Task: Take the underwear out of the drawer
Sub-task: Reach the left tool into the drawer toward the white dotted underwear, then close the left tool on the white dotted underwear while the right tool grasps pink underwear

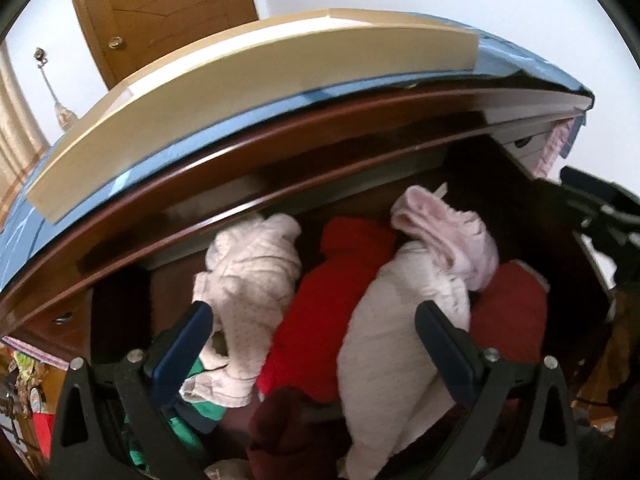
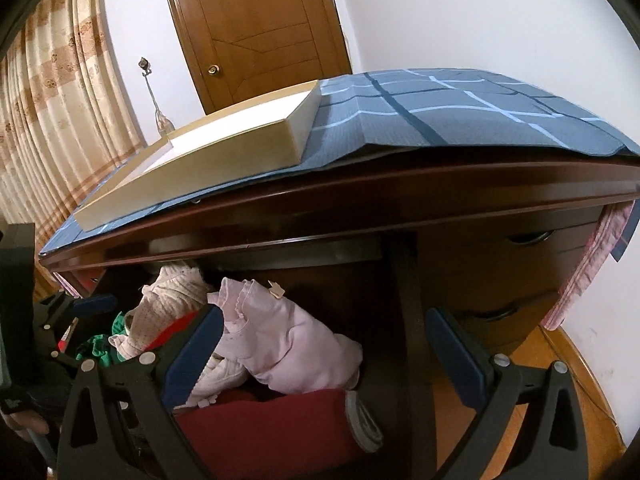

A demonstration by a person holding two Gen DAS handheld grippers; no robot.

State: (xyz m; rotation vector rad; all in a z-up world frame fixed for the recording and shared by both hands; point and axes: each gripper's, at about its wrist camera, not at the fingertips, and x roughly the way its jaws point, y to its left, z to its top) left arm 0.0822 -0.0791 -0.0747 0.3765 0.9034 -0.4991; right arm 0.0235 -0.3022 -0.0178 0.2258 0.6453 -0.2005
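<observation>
An open dark wooden drawer (image 1: 576, 240) is full of folded underwear. In the left wrist view a cream dotted piece (image 1: 248, 280), a red piece (image 1: 328, 300), a white piece (image 1: 392, 340) and a pale pink frilled piece (image 1: 448, 232) lie side by side. My left gripper (image 1: 312, 324) is open just above the pile, its fingers straddling the red and white pieces. In the right wrist view the pink piece (image 2: 280, 340) lies on a dark red one (image 2: 272, 424). My right gripper (image 2: 324, 332) is open over the drawer's right end, the left finger (image 2: 200, 344) beside the pink piece.
The dresser top (image 2: 400, 184) overhangs the drawer, covered by a blue checked cloth (image 2: 460, 116) with a shallow beige box (image 2: 224, 140) on it. Closed drawers with handles (image 2: 528, 236) are to the right. A wooden door (image 2: 256, 28) and curtains (image 2: 56, 120) stand behind.
</observation>
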